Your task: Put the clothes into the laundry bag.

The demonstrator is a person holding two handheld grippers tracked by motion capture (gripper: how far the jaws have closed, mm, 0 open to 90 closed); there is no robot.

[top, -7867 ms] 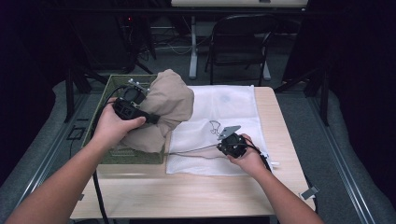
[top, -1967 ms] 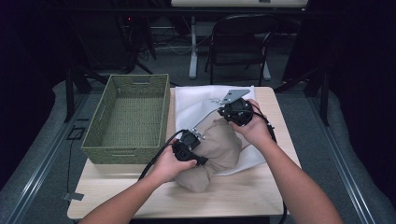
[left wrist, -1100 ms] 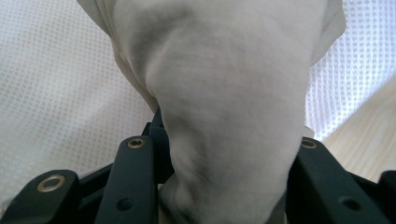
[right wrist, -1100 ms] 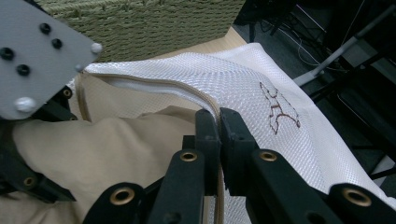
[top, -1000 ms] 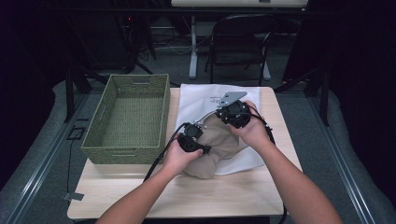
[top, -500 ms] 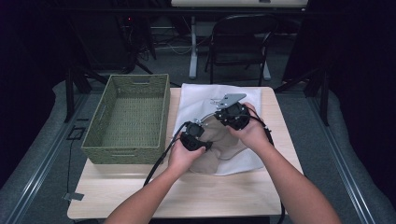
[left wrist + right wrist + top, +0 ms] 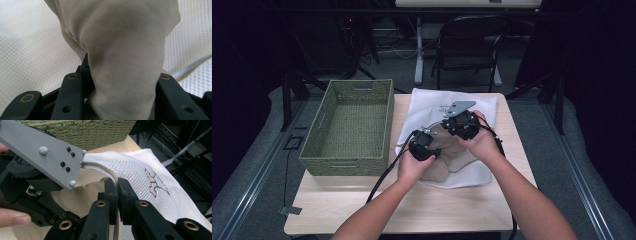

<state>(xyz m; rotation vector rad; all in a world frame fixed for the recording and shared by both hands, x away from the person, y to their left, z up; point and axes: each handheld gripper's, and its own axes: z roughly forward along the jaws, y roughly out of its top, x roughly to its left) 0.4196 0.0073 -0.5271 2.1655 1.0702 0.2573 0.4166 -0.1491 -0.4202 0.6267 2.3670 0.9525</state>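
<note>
High view: beige garment (image 7: 447,160) lies on the white mesh bag (image 7: 432,107), right of the woven basket (image 7: 349,127) on the tabletop (image 7: 337,210); left gripper (image 7: 424,145) and right gripper (image 7: 460,122) both sit on it. Left gripper view: fingers (image 7: 72,92) clamped on a thick bunch of the garment (image 7: 125,62). Right gripper view: fingers (image 7: 111,192) pinched together on the bag's tan-lined edge (image 7: 113,176), basket (image 7: 82,131) behind.

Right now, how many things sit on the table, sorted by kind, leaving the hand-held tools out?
Woven basket: 1
White mesh bag: 1
Beige garment: 1
Total: 3
</note>
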